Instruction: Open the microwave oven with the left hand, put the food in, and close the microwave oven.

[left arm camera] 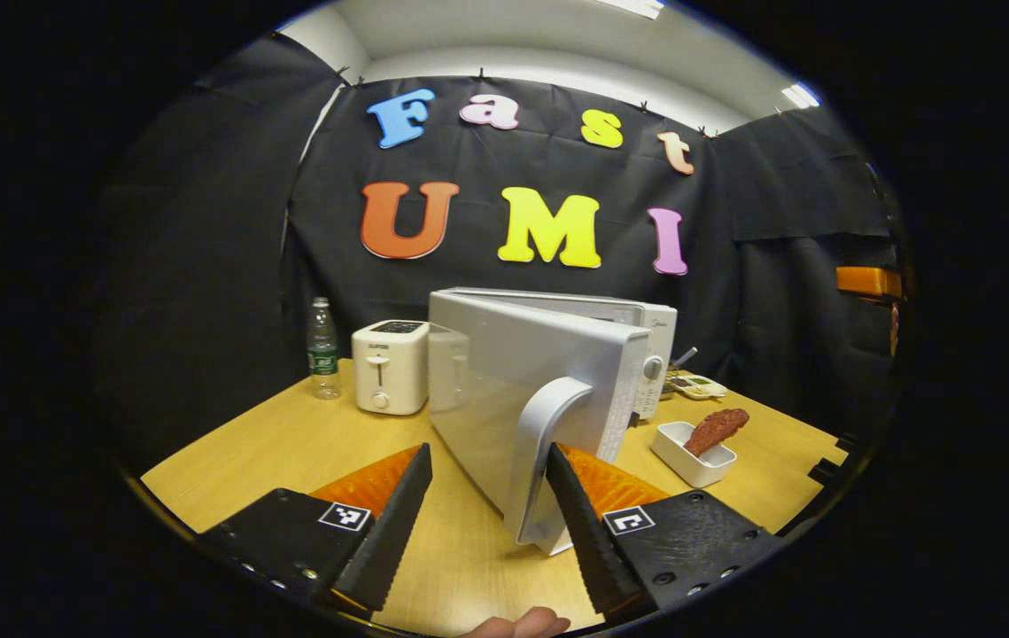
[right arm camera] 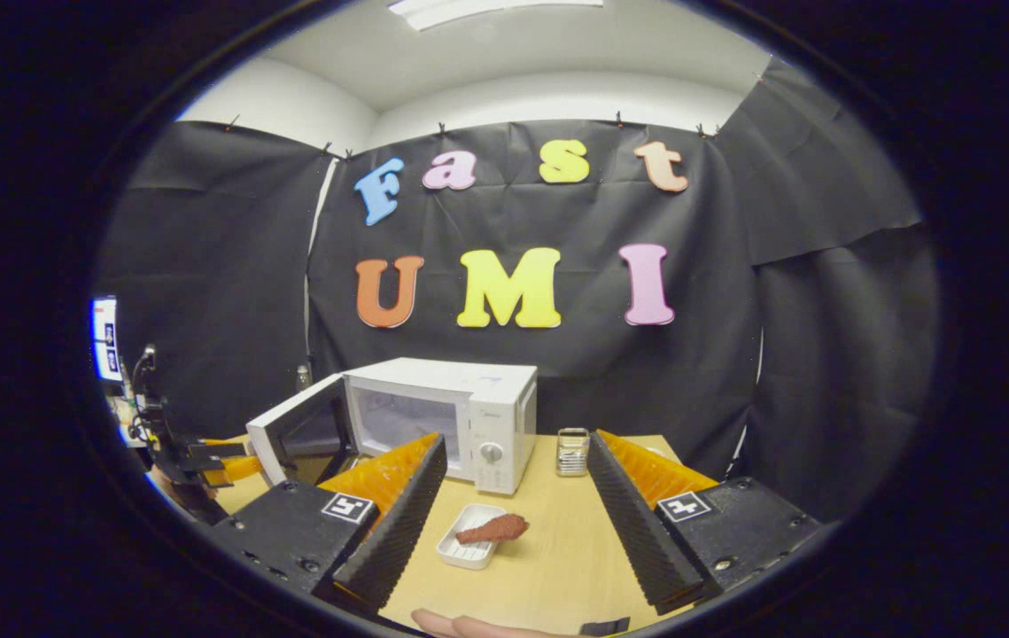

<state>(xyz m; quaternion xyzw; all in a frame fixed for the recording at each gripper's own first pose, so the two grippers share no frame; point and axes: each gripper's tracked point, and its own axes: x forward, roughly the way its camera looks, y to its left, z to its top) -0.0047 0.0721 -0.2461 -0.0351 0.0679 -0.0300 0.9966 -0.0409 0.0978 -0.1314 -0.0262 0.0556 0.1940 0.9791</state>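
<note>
The white microwave (left arm camera: 650, 323) stands on the wooden table with its silver door (left arm camera: 504, 372) swung out towards me. The curved door handle (left arm camera: 548, 443) lies between the fingers of my open left gripper (left arm camera: 487, 448), close against the right finger; the left finger stands well apart from it. A brown piece of food (left arm camera: 715, 430) lies in a small white dish (left arm camera: 690, 461) to the right of the microwave. In the right gripper view the microwave (right arm camera: 477, 408) has its door (right arm camera: 291, 434) open to the left, with the left gripper (right arm camera: 234, 459) at its edge. My right gripper (right arm camera: 517, 439) hangs open above the food (right arm camera: 493, 529).
A white toaster (left arm camera: 391, 365) and a clear water bottle (left arm camera: 322, 350) stand left of the microwave. A small flat device (left arm camera: 694, 385) lies behind the dish. A metal grater (right arm camera: 572, 452) stands right of the microwave. The table (left arm camera: 291, 443) has bare wood in front.
</note>
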